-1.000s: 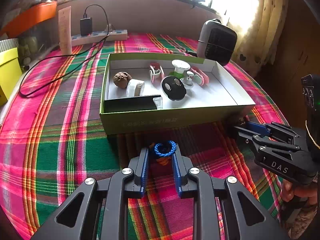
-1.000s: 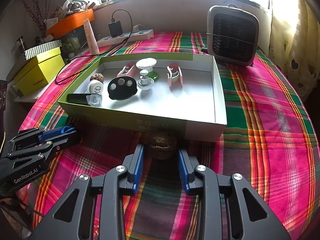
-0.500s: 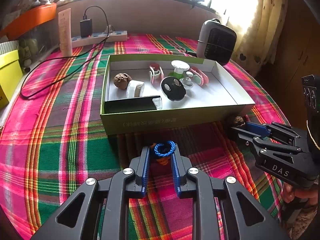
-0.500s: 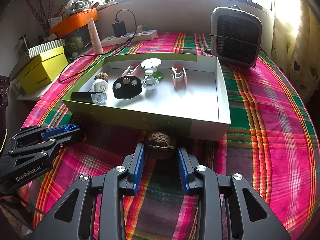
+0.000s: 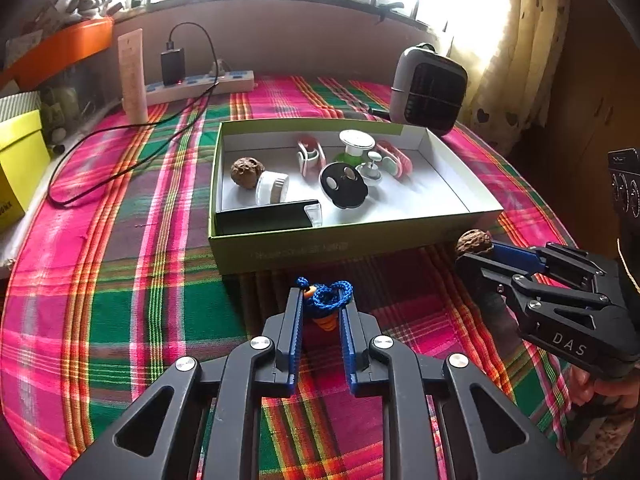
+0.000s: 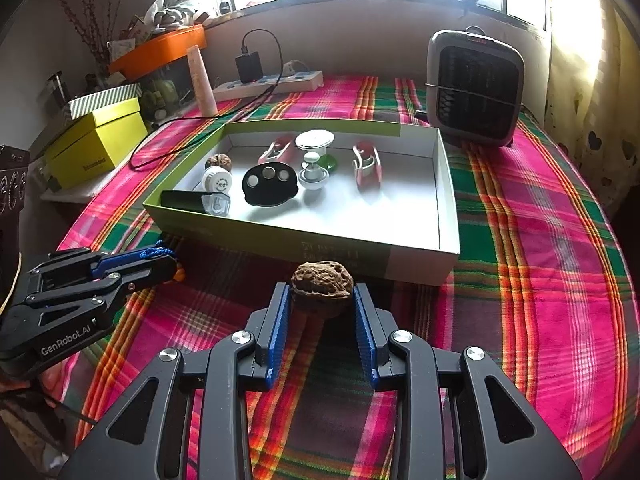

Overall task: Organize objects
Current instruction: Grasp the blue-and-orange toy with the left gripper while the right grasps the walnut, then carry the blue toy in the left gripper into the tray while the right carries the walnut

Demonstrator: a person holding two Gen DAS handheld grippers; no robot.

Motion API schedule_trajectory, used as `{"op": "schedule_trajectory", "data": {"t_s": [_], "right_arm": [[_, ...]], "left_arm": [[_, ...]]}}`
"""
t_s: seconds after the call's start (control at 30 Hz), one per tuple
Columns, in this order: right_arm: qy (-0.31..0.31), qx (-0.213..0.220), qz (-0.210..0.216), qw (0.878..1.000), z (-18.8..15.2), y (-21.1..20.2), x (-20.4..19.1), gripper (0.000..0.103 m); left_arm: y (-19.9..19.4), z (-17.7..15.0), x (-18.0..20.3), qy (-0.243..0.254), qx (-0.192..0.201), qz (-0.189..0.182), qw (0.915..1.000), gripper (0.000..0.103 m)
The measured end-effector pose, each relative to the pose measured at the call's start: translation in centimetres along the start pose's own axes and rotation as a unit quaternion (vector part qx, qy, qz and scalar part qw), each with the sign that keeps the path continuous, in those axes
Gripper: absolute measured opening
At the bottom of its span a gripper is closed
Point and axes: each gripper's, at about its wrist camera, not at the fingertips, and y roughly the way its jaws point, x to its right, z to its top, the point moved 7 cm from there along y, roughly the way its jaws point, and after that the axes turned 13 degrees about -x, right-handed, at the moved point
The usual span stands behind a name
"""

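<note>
1. At the far left edge of the table a yellow box sits off the plaid tablecloth, with a white power strip and its black cable behind it near the wall
2. The left gripper points down over the cloth, just in front of the near wall of the green-and-white tray. Its jaws have just been closing and now pinch a blue braided cord between the blue pads; an orange piece shows under the cord, between the fingers. In the right wrist view the same gripper appears from the side at lower left, the cord poking out at its tips
3. Inside the tray, from left: a dark flat case against the near wall with a clear cap at its end, a walnut in the tray, a small white jar, a black disc with round insets, pink-and-white clips, and a white knob on a green base
4. The right gripper holds a second, held walnut between its pads, the jaws set part-way and pressing its two sides. The nut sits at the fingertips, lifted off the cloth, just before the near right part of the tray wall. In the left wrist view it shows at the tip of that gripper, by the tray's near right corner
5. Behind the tray at far right stands a grey fan heater, with a curtain beyond it
</note>
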Motion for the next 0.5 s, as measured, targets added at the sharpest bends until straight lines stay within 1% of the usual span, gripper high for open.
{"op": "schedule_trajectory", "data": {"t_s": [0.5], "right_arm": [[-0.004, 0.018, 0.004, 1.000, 0.5, -1.4, -0.5, 0.033]], "left_arm": [[-1.4, 0.9, 0.9, 0.016, 0.018, 0.000, 0.9997, 0.016]]}}
